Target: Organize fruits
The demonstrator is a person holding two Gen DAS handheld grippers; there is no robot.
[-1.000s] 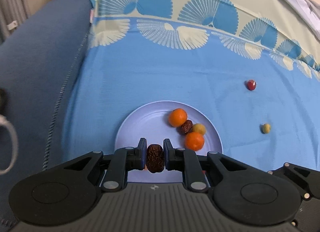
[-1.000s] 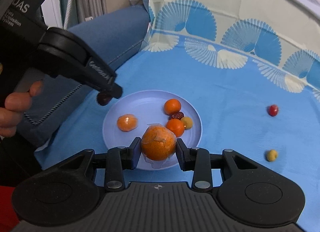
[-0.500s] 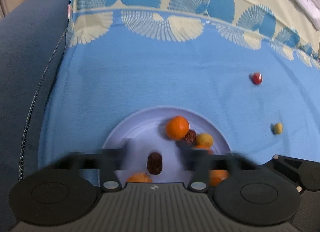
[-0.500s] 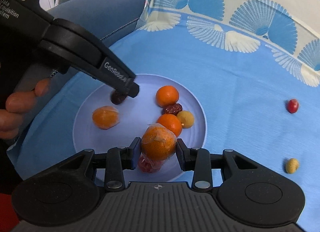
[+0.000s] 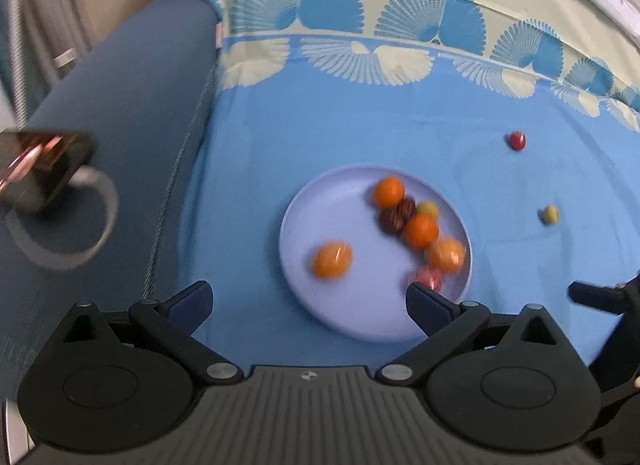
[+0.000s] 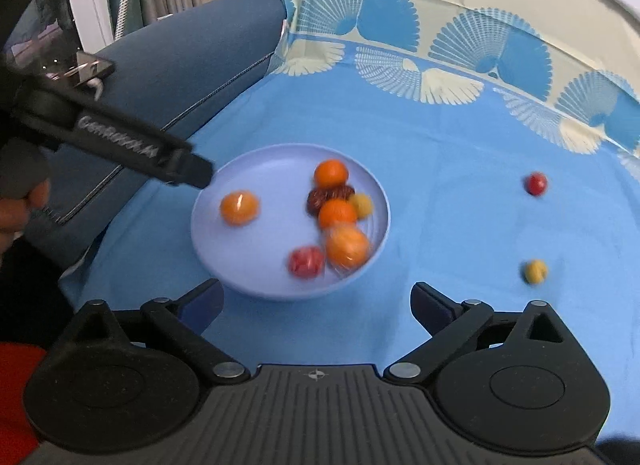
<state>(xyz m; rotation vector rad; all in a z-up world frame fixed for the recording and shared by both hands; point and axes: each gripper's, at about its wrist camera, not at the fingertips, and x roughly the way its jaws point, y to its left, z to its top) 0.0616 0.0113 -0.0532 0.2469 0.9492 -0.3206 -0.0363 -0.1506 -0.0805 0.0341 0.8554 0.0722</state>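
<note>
Here, blurred orange, red and dark fruits (image 6: 338, 211) are seen piled on the lilac plate (image 6: 256, 285) beyond the spread, empty fingers of the right gripper (image 6: 316, 303) and left gripper (image 5: 308, 305), both just opened.

The plate (image 6: 224, 265) sat on the cloth (image 6: 440, 205), fruit clustered toward its 2 o'clock side, one orange (image 6: 239, 207) apart at 9 o'clock. Two small fruits (image 6: 535, 183) (image 6: 535, 271) lay on the cloth well off at 3 o'clock.

Left gripper (image 5: 307, 299) empty, its jaws just opened wide; plate (image 5: 320, 225) holds fruits; red fruit (image 5: 517, 140) and yellow fruit (image 5: 549, 214) lie on cloth (image 5: 340, 121).
</note>
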